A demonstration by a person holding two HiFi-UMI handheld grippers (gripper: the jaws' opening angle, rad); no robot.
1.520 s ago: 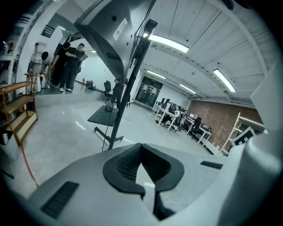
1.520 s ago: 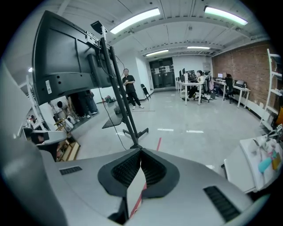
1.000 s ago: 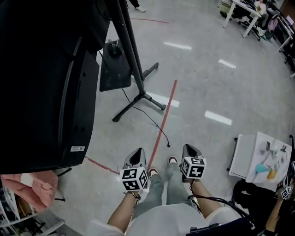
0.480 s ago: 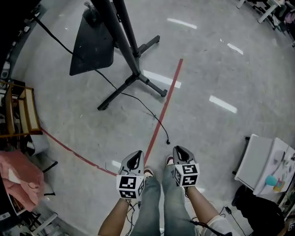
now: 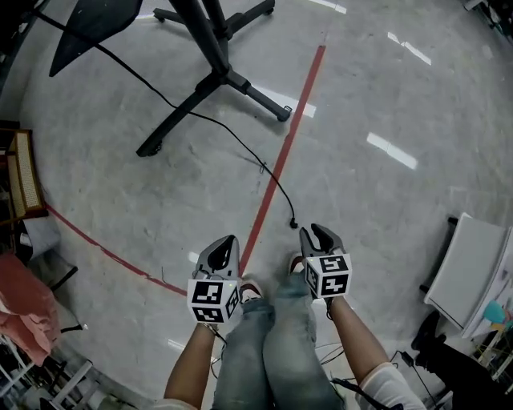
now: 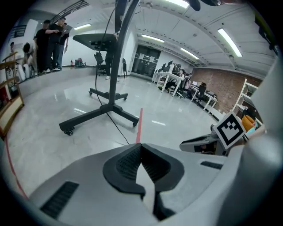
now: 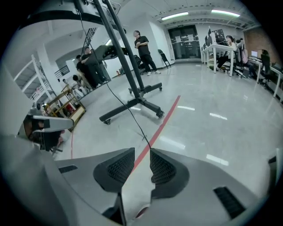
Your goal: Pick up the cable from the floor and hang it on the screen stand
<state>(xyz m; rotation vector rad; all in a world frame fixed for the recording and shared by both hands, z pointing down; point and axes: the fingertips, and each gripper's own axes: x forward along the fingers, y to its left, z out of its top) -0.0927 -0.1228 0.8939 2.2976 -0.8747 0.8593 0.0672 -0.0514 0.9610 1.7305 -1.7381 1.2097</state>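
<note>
Big grey floor (image 5: pixel 401 96), shiny, with white stripes of light on it. At the top of the head view, the black screen stand (image 5: pixel 210 76), on spread legs with little wheels. Holds a flat black shelf (image 5: pixel 88 24) up at the top left. At the right edge, a white cart (image 5: pixel 473 272). At the left edge, a pink cloth (image 5: pixel 20 308). At the bottom, two legs (image 5: pixel 268 344) in blue jeans, with shoes (image 5: pixel 252 288) on the floor. Long red line (image 5: pixel 280 160) stuck to the floor, from beside the stand's foot down to the shoes.

Next, the left hand-held gripper (image 5: pixel 228 243), grey, with a marker cube (image 5: pixel 213 299) at its back. Points down at the floor just left of the red line. Jaws shut tight together, with nothing in them.

Then the right hand-held gripper (image 5: pixel 309 235), just right of the red line, near the left one but apart from it. Jaws a little way apart, only a narrow gap, after just now opening. Nothing between them, only bare floor and a bit of the red line seen through the gap.

Last, the thin black cable (image 5: pixel 240 148), lying on the floor. Comes down from the top left past the stand's legs, crosses the red line and ends in a small plug (image 5: pixel 293 223). Plug just in front of the right hand-held gripper's tips, outside the gap. Not held by either one.
</note>
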